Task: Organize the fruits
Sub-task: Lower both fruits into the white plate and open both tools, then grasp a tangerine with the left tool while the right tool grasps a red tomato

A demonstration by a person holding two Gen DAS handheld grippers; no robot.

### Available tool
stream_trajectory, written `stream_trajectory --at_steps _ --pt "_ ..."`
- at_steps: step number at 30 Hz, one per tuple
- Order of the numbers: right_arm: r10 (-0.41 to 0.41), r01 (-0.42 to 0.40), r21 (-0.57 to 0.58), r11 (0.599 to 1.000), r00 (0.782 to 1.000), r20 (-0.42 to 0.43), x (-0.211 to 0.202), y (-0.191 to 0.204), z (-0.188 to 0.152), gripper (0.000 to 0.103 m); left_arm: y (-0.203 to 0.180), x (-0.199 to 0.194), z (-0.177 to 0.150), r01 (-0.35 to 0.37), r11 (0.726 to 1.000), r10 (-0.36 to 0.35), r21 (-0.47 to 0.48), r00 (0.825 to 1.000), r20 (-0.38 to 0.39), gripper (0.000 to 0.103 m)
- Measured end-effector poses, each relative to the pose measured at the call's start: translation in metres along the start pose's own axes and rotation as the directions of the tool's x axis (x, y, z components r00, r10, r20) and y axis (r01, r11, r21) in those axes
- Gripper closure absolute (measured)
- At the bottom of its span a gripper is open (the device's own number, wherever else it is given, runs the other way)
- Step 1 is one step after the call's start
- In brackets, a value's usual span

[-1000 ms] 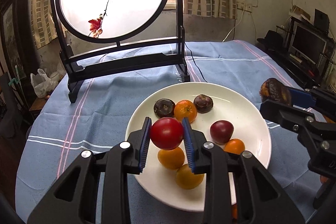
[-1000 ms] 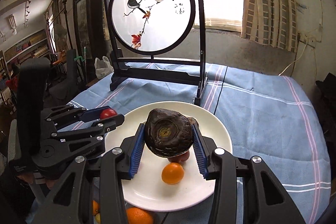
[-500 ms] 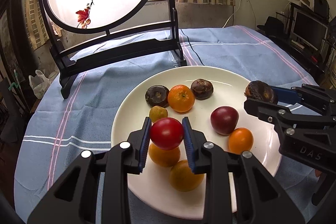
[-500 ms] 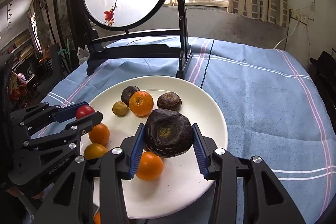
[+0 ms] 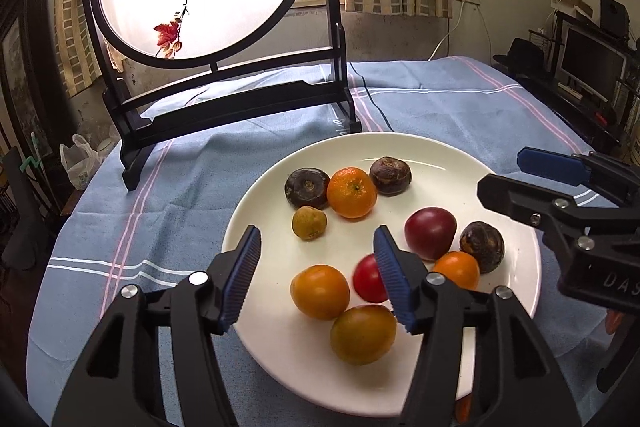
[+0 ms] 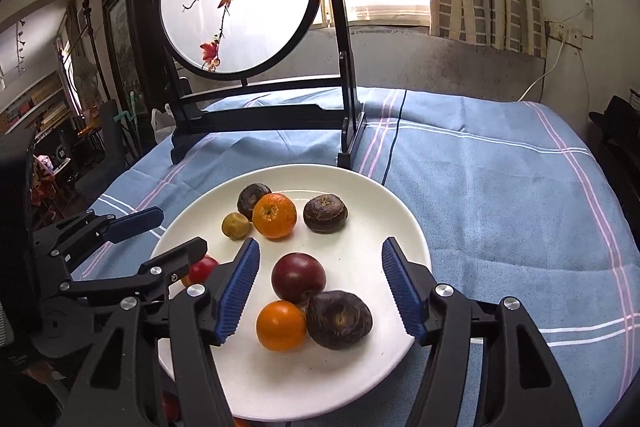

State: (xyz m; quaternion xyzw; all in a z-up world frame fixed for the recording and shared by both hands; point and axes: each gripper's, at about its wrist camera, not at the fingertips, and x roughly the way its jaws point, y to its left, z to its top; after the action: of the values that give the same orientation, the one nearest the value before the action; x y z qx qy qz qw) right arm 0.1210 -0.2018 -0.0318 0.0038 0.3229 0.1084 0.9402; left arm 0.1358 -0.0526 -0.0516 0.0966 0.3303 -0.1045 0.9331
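Observation:
A white plate point(image 5: 420, 155) point(image 6: 404, 223) on the blue cloth holds several fruits. My left gripper point(image 5: 316, 281) is open above the plate; the red tomato point(image 5: 368, 279) point(image 6: 202, 267) lies on the plate by its right finger. My right gripper point(image 6: 320, 287) is open above the plate; the large dark brown fruit point(image 6: 339, 319) point(image 5: 482, 241) lies on the plate below it, beside an orange point(image 6: 281, 325) and a dark red plum point(image 6: 298, 277). An orange mandarin point(image 5: 351, 192), a small yellow-green fruit point(image 5: 309, 224) and two dark brown fruits point(image 5: 306, 187) sit at the plate's far side.
A round painted screen on a black stand point(image 5: 224, 99) point(image 6: 256, 115) stands on the table behind the plate. A black cable point(image 5: 372, 99) runs across the cloth. Orange fruit point(image 5: 464, 403) lies on the cloth at the plate's near edge. Shelves with a monitor point(image 5: 592, 59) stand on the right.
Both grippers have opened. The left one let go of the red tomato and the right one let go of the large dark brown fruit; both fruits now lie on the plate.

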Motion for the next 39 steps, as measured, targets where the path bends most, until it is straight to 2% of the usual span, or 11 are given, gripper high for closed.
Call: stream_trajectory --at_steps 7,13,17,18,23,25,28,30,33,37,39 --pt "0.027 -0.027 -0.015 1.000 0.999 -0.045 0.001 0.005 -0.001 0.028 0.000 -0.004 -0.001 -0.013 0.999 0.012 0.029 1.000 0.010 0.044" --pt "0.034 -0.041 0.069 0.997 0.994 0.109 -0.035 0.002 0.008 0.015 0.028 -0.036 0.012 -0.028 0.999 0.030 -0.026 0.995 0.097 0.037" --pt "0.046 -0.047 0.002 0.999 0.987 0.155 -0.074 0.013 0.006 0.012 0.044 -0.074 0.005 -0.012 0.999 0.018 -0.037 0.987 0.158 0.026" --pt "0.069 -0.065 -0.034 0.997 0.989 0.129 -0.080 0.018 0.001 0.007 0.046 -0.082 -0.001 -0.001 1.000 0.004 -0.021 0.988 0.157 0.025" --pt "0.095 -0.097 -0.277 0.956 0.995 -0.020 -0.107 0.053 -0.058 0.007 0.049 -0.115 -0.046 -0.005 0.995 -0.008 0.103 0.992 0.127 0.023" --pt "0.126 -0.154 -0.275 0.949 0.985 -0.117 -0.111 0.063 -0.085 0.008 0.052 -0.125 -0.065 0.029 0.992 -0.042 0.123 0.994 0.104 0.018" --pt "0.179 -0.236 -0.249 0.939 0.956 -0.232 -0.107 0.079 -0.118 0.024 0.053 -0.131 -0.092 0.064 0.986 -0.073 0.151 0.996 0.051 0.018" --pt "0.180 -0.253 -0.252 0.934 0.944 -0.278 -0.100 0.091 -0.132 0.044 0.052 -0.129 -0.109 0.075 0.982 -0.077 0.172 0.997 0.007 0.018" --pt "0.191 -0.272 -0.206 0.940 0.919 -0.344 -0.081 0.100 -0.137 0.048 0.049 -0.125 -0.128 0.083 0.977 -0.075 0.195 0.996 -0.045 0.018" --pt "0.168 -0.257 -0.193 0.947 0.907 -0.386 -0.057 0.111 -0.138 0.048 0.043 -0.126 -0.144 0.117 0.969 -0.105 0.216 0.992 -0.070 0.018" --pt "0.164 -0.253 -0.195 0.948 0.908 -0.385 -0.050 0.114 -0.138 0.060 0.040 -0.124 -0.145 0.134 0.965 -0.119 0.225 0.990 -0.079 0.018"
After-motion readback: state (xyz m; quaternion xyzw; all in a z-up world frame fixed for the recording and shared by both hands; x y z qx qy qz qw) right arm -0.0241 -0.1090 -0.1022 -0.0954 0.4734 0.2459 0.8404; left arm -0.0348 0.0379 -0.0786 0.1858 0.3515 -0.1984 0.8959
